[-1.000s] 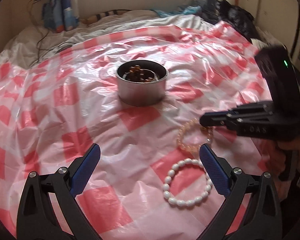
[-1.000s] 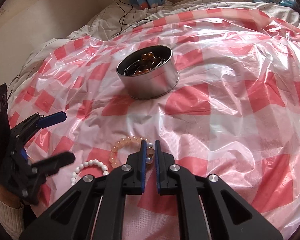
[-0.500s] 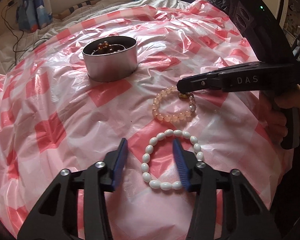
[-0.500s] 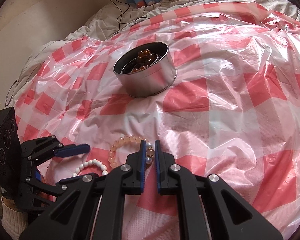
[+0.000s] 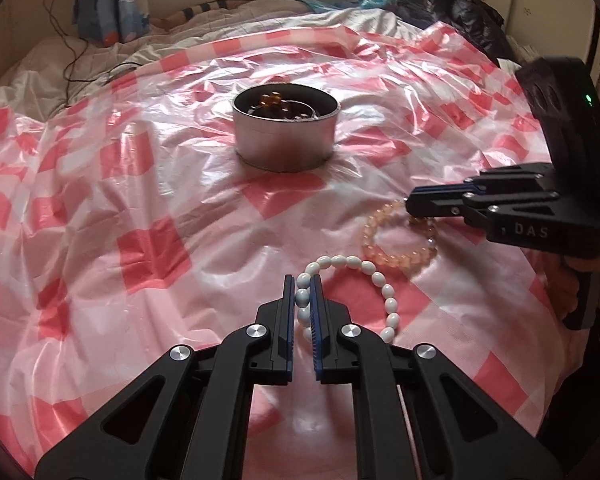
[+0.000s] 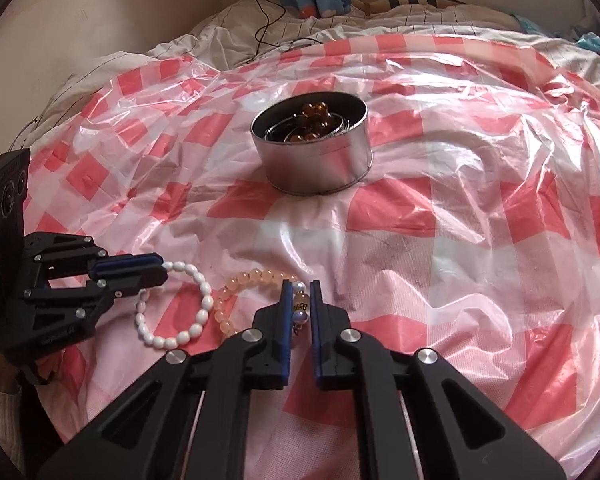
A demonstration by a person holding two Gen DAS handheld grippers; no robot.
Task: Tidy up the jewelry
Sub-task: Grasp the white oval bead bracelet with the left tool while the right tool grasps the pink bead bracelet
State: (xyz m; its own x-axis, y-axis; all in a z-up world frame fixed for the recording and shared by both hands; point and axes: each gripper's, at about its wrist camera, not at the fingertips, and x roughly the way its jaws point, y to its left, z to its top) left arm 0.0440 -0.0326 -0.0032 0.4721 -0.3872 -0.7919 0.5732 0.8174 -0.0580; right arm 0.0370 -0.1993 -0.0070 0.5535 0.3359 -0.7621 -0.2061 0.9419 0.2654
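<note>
The left gripper (image 5: pixel 302 298), wide a moment before, was closing on the white oval-bead bracelet (image 5: pixel 380 284); the right gripper (image 6: pixel 299 304) stayed clamped on the peach round-bead bracelet (image 6: pixel 242 282), the round silver tin (image 6: pixel 316 156) waiting at twelve o'clock.

Open checked sheet (image 6: pixel 480 248) lies bare from 1 to 4 o'clock — only the tin (image 6: pixel 312 148) stands at 12, mid-bed.

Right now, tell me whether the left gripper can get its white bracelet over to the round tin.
Probably yes. The left gripper, its jaws closing on the white bracelet, faces the round tin across bare checked sheet. The right gripper and peach bracelet sit off to the side.
</note>
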